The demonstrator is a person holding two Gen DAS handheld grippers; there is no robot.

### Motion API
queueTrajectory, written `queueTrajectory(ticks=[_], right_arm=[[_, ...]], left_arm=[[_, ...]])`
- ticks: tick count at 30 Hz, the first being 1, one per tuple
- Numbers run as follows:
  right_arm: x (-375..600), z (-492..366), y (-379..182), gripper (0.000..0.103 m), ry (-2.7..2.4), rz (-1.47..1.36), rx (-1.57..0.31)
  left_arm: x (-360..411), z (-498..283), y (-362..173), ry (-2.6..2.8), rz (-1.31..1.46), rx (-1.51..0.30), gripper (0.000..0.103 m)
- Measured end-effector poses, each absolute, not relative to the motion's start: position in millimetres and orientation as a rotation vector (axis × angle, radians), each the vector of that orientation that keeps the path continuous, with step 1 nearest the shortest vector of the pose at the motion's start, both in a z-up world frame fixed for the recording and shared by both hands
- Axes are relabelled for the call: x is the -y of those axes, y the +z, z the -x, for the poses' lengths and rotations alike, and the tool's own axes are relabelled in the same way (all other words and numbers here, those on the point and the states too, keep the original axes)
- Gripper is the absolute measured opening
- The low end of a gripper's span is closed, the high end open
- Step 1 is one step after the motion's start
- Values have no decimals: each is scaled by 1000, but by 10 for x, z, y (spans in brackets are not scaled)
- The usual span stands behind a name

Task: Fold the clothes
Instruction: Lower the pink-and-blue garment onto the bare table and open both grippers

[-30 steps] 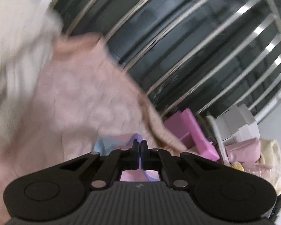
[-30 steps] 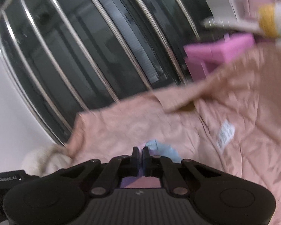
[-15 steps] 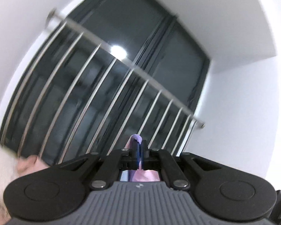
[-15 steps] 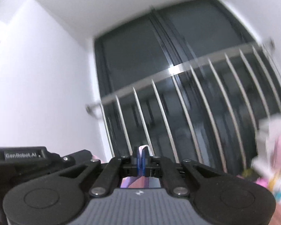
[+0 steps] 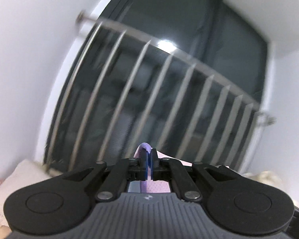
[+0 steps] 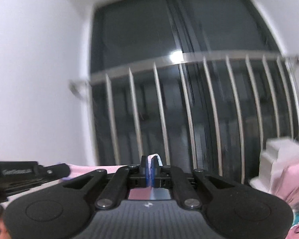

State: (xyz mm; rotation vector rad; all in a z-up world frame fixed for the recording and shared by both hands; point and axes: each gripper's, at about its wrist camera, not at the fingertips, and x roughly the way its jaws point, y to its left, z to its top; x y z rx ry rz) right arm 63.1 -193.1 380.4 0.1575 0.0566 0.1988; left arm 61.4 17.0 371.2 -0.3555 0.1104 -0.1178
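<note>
Steel railing (image 5: 169, 67) spans the dark window (image 6: 189, 29) ahead.

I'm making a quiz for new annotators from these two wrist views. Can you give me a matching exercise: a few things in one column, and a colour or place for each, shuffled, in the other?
Things:
1. railing bars
2. fabric edge in the left gripper
3. wall
4. boxes

Descriptions:
A. white, beside the dark window
B. pale, at the right edge of the right wrist view
C. silver metal, in front of dark glass
D. lilac, poking up between the fingertips

Pairs: 1-C, 2-D, 3-A, 4-B
</note>
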Motion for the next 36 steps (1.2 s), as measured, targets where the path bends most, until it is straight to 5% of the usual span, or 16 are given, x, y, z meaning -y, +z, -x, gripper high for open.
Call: queueTrajectory(ticks=[1, 2, 4, 6, 7, 15, 36], right_arm=[[1901, -923, 3686, 9, 199, -164, -148], [1860, -1092, 3552, 19, 177, -145, -256], [1779, -996, 3223, 23, 188, -43, -347], [1767, -579, 2819, 69, 239, 74, -332], [1776, -346, 2600, 76, 241, 115, -337], [1586, 1178, 815, 69, 186, 346, -556], [1988, 1550, 471, 71, 11, 182, -728]], left_arm=[[-174, -858, 3620, -59, 342, -157, 25], [-164, -1013, 3445, 42, 270, -254, 51], [-140, -1054, 3023, 107, 71, -409, 53], [-270, -680, 2495, 65, 36, -405, 54], [-335, -441, 2216, 50, 35, -400, 55], [-248, 1120, 633, 49, 44, -610, 63], [540, 1432, 358, -24, -128, -723, 69]])
